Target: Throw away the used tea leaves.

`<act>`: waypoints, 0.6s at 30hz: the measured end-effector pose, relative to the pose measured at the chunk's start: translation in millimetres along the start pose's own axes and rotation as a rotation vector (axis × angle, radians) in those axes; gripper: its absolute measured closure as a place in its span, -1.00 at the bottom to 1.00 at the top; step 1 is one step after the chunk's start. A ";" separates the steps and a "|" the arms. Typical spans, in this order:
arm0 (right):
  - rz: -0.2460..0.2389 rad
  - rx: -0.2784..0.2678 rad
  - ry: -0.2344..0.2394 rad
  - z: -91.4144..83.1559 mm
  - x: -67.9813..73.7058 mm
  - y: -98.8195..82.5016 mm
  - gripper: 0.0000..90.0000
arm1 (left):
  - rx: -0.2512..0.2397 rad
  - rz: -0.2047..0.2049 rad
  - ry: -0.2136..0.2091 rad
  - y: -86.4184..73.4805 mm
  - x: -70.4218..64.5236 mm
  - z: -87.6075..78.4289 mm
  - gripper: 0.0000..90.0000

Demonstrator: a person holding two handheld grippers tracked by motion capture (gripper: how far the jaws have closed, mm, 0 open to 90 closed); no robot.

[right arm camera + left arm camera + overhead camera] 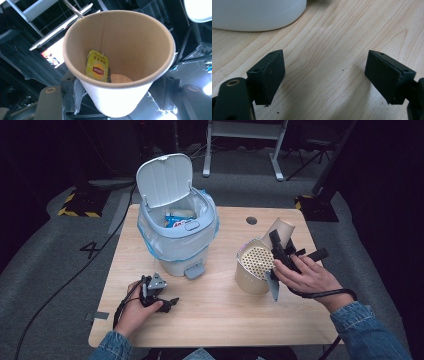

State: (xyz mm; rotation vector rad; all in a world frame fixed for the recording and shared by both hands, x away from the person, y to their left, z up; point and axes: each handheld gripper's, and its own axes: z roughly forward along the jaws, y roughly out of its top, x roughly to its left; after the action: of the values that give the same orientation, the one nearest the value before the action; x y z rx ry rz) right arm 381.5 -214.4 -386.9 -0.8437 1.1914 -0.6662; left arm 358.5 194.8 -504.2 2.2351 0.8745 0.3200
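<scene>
A brown paper cup is tipped on its side, mouth away from the strainer, above the right of the table, with my right gripper shut on its wall. In the right gripper view the cup sits between the two jaws, and a yellow Lipton tea-bag tag lies inside it. Just below and left of the cup stands a beige canister topped by a perforated strainer. My left gripper rests on the table near the front left. Its jaws are open over bare wood.
A white pedal bin with its lid up and a blue liner stands at the back left of the wooden table; wrappers lie inside it. Its base is close ahead of my left gripper. Dark floor surrounds the table.
</scene>
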 end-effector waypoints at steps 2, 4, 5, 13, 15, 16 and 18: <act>-0.005 -0.002 -0.004 -0.2 -1.0 0.5 -0.19 | 0.000 0.000 0.000 0.0 0.0 0.0 -0.62; -0.016 0.009 -0.019 -0.4 -1.9 1.2 -0.19 | 0.000 0.000 0.000 0.0 0.0 0.0 -0.62; -0.017 0.014 -0.021 -0.3 -1.6 1.0 -0.19 | 0.000 0.001 0.000 0.0 0.0 0.0 -0.62; -0.056 0.019 -0.010 1.3 0.2 -2.8 -0.19 | 0.000 0.000 0.000 0.0 0.0 0.0 -0.62; -0.061 0.015 -0.011 1.4 -0.2 -2.8 -0.19 | 0.000 0.001 0.000 0.0 0.0 0.0 -0.62; -0.044 0.019 -0.012 1.4 0.1 -3.5 -0.19 | 0.000 0.000 0.000 0.0 0.0 0.0 -0.62; -0.037 0.023 -0.010 2.1 -1.3 -5.3 -0.19 | 0.000 0.000 0.000 0.0 0.0 0.0 -0.62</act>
State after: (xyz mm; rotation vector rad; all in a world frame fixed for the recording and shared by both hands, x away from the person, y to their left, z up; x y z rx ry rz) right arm 383.1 -215.7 -381.4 -0.8500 1.1595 -0.7039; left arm 358.4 194.8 -504.3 2.2351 0.8744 0.3205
